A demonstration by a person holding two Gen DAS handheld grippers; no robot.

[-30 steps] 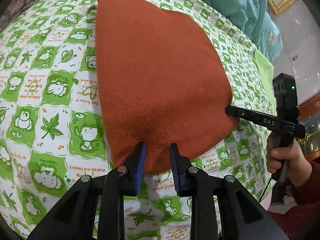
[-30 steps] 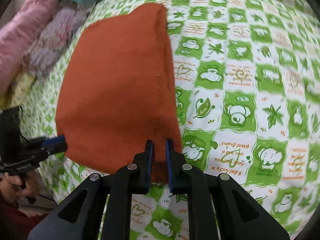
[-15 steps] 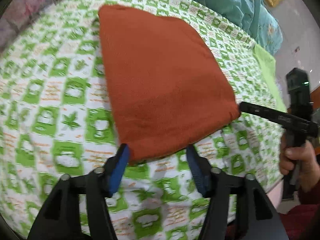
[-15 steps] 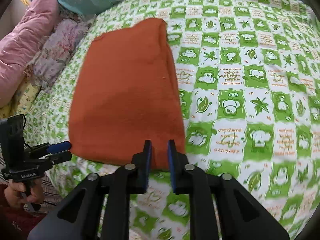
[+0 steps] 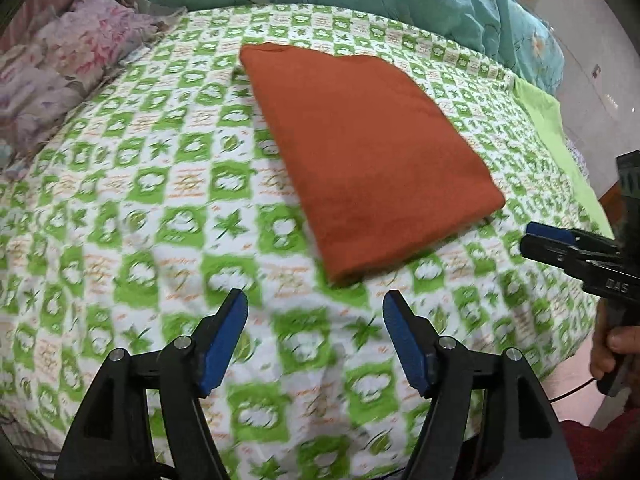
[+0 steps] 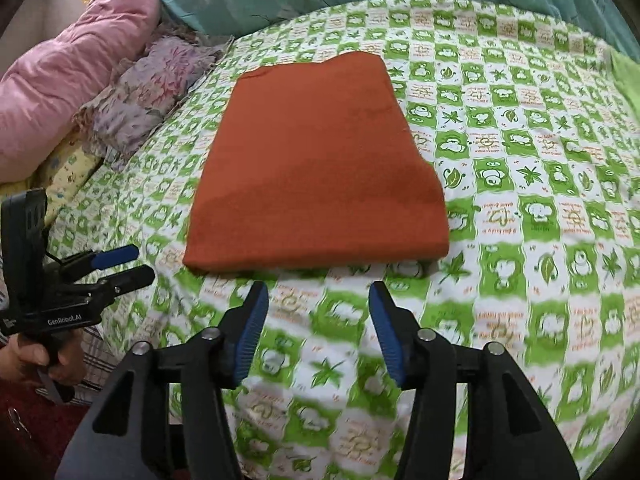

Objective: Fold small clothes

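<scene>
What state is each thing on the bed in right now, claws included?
Rust-orange knit garment: folded into a flat rectangle, lying free on the sheet.
Green-and-white checked cartoon bedsheet: spread over the bed, under the garment.
Left claw: jaws opening, nothing between them, clear of the garment.
Right claw: jaws opening, nothing between them, just short of the garment's near edge.

Even, bright indoor light; motion blur low down (fisheye-bowed edges).
</scene>
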